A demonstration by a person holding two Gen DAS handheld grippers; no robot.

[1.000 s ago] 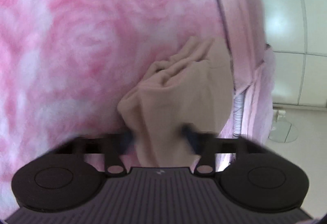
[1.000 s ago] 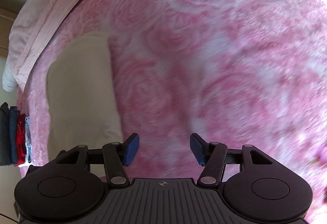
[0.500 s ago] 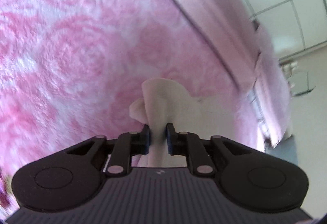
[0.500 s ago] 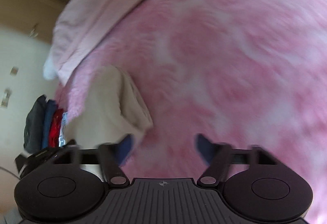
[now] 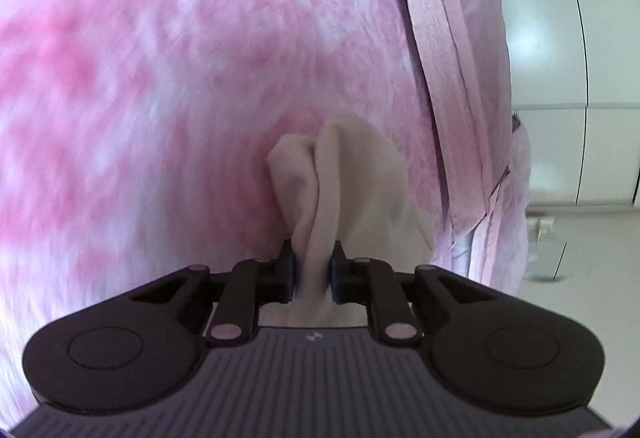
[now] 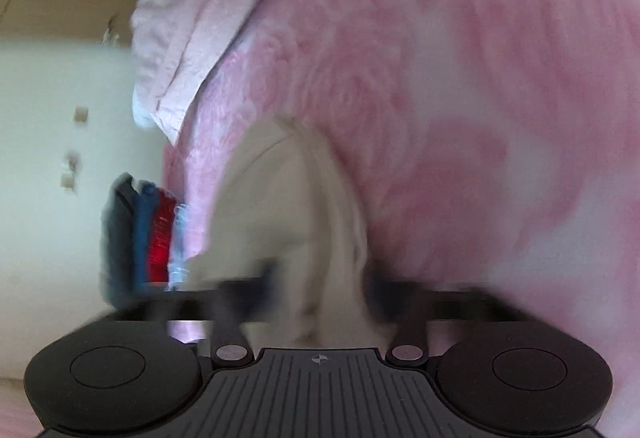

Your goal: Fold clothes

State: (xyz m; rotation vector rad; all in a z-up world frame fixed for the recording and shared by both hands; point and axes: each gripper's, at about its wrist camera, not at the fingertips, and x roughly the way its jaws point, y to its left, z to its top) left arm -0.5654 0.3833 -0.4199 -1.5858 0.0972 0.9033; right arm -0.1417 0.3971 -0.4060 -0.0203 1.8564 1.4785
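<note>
Beige garment (image 5: 344, 174) between left fingers (image 5: 286, 270)

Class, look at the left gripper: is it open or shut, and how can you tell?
Shut. The left gripper pinches a bunched ridge of the beige cloth garment, which stands up between its fingertips above the pink rose-patterned fleece blanket.

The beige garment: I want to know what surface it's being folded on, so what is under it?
Under the beige garment lies a pink rose-patterned blanket, visible all around it. The left gripper pinches its fold; whatever lies directly beneath stays covered.
</note>
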